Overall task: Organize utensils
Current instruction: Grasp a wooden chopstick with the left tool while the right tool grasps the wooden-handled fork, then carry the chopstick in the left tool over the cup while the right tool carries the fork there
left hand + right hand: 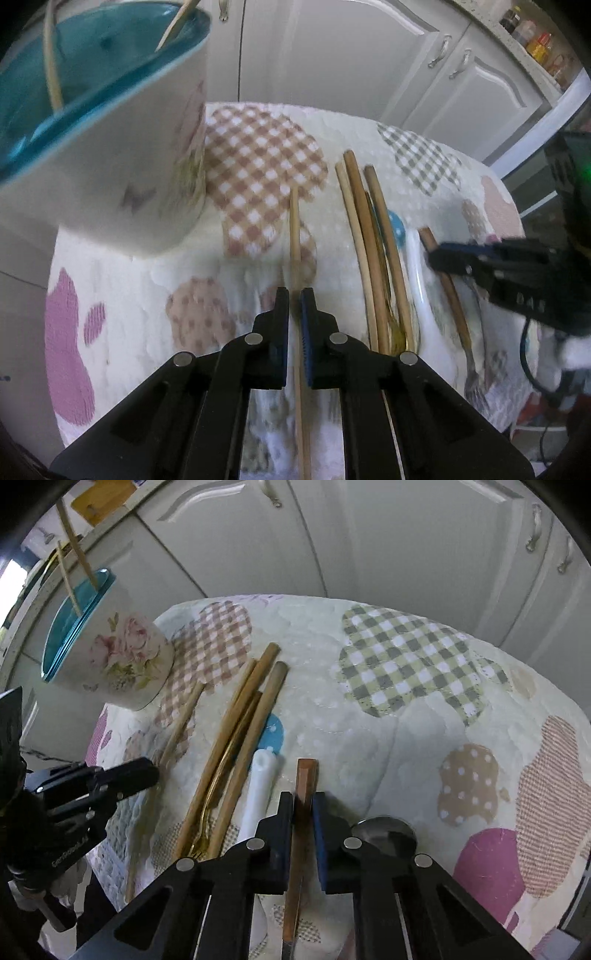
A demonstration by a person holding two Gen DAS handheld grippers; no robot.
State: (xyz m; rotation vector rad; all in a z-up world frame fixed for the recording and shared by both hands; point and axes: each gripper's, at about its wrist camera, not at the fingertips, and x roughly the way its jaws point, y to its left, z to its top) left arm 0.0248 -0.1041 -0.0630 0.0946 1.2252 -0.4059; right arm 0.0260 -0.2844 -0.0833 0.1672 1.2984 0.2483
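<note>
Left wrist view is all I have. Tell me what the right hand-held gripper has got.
Observer: The right hand-held gripper is closed on a flat brown-handled utensil lying on the tablecloth.
Operator: Say what lies on its far side.
Observer: A metal spoon; its bowl shows just beside the right-side finger.
Operator: Describe the cup's side; it is blurred here.
Observer: The cup has pink roses printed on it.
</note>
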